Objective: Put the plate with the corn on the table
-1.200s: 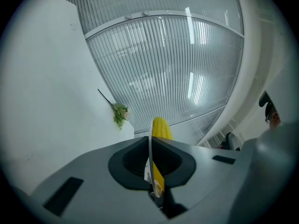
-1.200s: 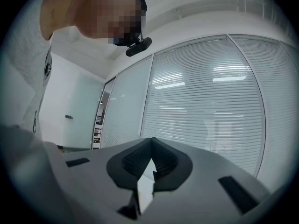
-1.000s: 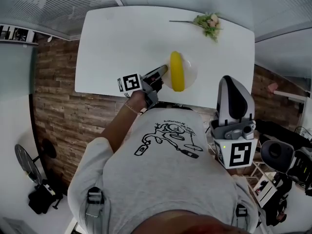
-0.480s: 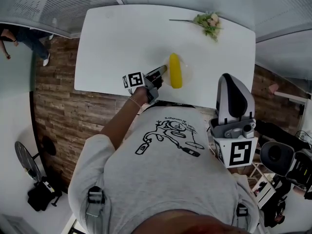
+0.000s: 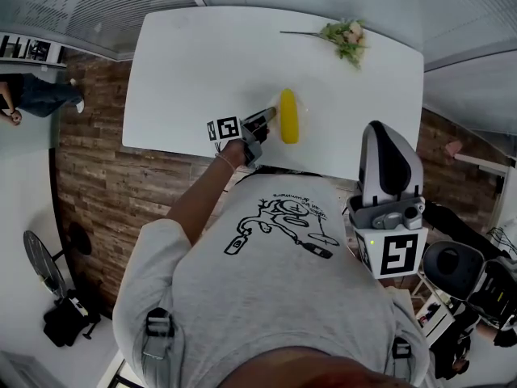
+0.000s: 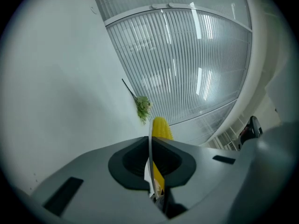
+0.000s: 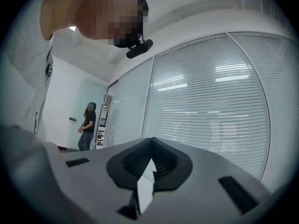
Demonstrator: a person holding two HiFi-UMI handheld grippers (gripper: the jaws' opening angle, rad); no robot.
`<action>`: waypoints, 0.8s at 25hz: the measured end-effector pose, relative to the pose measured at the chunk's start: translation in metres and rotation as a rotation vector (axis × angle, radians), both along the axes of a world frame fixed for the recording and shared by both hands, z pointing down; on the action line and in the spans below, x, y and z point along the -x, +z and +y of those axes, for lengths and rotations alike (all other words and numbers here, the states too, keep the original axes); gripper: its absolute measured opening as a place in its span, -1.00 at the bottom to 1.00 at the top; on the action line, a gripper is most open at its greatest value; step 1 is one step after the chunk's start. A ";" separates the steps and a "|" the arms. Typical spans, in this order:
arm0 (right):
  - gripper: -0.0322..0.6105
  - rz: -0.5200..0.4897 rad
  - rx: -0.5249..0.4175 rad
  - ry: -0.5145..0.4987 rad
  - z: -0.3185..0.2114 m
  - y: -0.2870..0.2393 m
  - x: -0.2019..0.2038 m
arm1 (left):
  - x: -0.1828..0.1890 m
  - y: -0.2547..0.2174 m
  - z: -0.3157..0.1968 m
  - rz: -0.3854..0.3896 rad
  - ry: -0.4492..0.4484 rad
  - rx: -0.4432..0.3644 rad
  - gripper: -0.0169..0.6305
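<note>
The right tool point(image 7: 149, 164) fills the lower frame, its grey jaws drawn together with nothing between them. Beyond it stands a glass wall covered by closed white blinds point(image 7: 210, 111). Far off at left, a person in dark clothes point(image 7: 87, 127) stands by a doorway.

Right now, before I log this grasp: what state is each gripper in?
Left gripper: shut on the rim of the plate carrying the corn.
Right gripper: shut, nothing between its jaws.
</note>
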State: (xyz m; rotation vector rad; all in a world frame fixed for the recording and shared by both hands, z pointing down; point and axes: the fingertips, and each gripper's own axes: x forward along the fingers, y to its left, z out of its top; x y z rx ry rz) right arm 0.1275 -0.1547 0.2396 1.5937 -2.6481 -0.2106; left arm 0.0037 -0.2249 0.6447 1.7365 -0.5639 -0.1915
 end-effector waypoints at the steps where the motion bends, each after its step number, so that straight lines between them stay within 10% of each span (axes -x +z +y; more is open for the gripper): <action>1: -0.88 0.000 0.002 -0.001 0.000 0.000 0.000 | 0.001 0.004 0.000 -0.005 0.001 -0.001 -0.86; 20: -0.88 0.029 0.010 0.000 0.011 0.004 -0.003 | -0.005 0.064 0.010 -0.066 0.039 0.072 -0.86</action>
